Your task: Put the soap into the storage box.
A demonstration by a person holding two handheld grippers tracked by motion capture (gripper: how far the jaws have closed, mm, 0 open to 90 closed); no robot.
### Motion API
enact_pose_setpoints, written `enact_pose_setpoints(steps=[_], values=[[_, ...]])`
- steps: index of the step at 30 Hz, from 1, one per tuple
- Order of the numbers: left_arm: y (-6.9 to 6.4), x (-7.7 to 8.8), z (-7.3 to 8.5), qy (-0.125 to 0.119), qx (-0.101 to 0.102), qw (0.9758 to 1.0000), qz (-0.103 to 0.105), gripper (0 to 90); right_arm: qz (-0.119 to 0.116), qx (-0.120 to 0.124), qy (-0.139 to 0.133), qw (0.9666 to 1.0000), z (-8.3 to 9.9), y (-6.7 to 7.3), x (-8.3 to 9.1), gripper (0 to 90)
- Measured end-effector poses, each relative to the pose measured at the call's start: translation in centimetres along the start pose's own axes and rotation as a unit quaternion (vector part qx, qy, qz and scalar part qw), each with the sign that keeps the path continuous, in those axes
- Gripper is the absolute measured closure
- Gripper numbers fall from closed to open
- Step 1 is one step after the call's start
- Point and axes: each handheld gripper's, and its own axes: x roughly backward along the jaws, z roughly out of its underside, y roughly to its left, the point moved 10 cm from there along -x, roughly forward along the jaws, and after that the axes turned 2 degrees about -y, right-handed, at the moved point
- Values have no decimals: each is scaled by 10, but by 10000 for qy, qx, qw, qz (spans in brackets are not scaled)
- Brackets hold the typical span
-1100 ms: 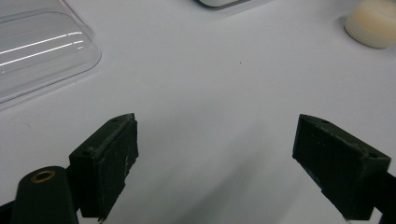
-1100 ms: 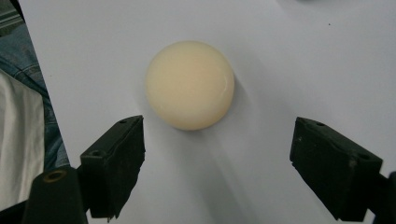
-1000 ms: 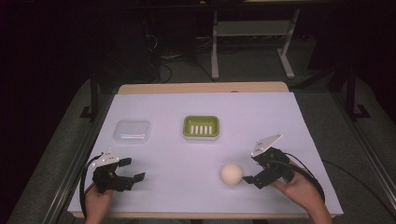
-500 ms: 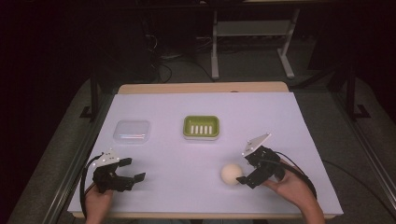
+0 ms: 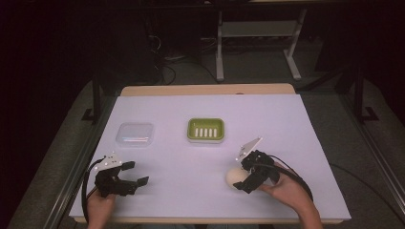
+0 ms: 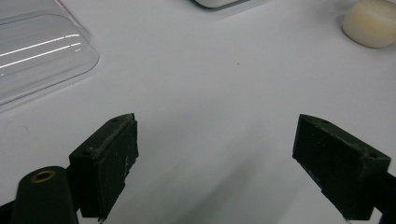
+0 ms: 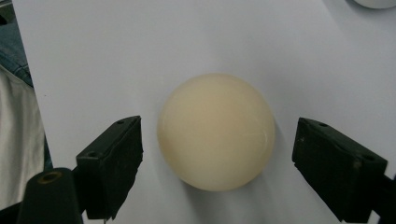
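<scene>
A cream round soap bar (image 5: 235,177) (image 7: 215,130) (image 6: 370,22) lies on the white table near its front right. My right gripper (image 5: 244,179) (image 7: 217,165) is open, one jaw on each side of the soap, with gaps on both sides. At the front left my left gripper (image 5: 135,173) (image 6: 215,163) is open over bare table with nothing between its jaws. A green soap dish (image 5: 205,130) with a slotted white insert sits mid-table. A clear plastic lid (image 5: 135,134) (image 6: 37,51) lies left of it.
The white table sheet (image 5: 286,124) ends at a wooden edge at the back. A metal stand (image 5: 258,33) and cables are on the dark floor beyond. A person's sleeve (image 7: 14,140) shows at the left of the right gripper view.
My right gripper has moved left and toward the soap, and its jaws now straddle it. The left gripper has not moved.
</scene>
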Motion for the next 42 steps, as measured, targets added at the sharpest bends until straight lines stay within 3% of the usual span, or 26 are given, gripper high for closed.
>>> enact_pose_setpoints(steps=[20,42], values=[[-2,-1,-1,-7,-14,10000,29,136,68,94,414,9991,2,3,-21,155],[-2,-2,-1,14,-12,10000,56,136,166,177,604,9979,4,1,-29,208]])
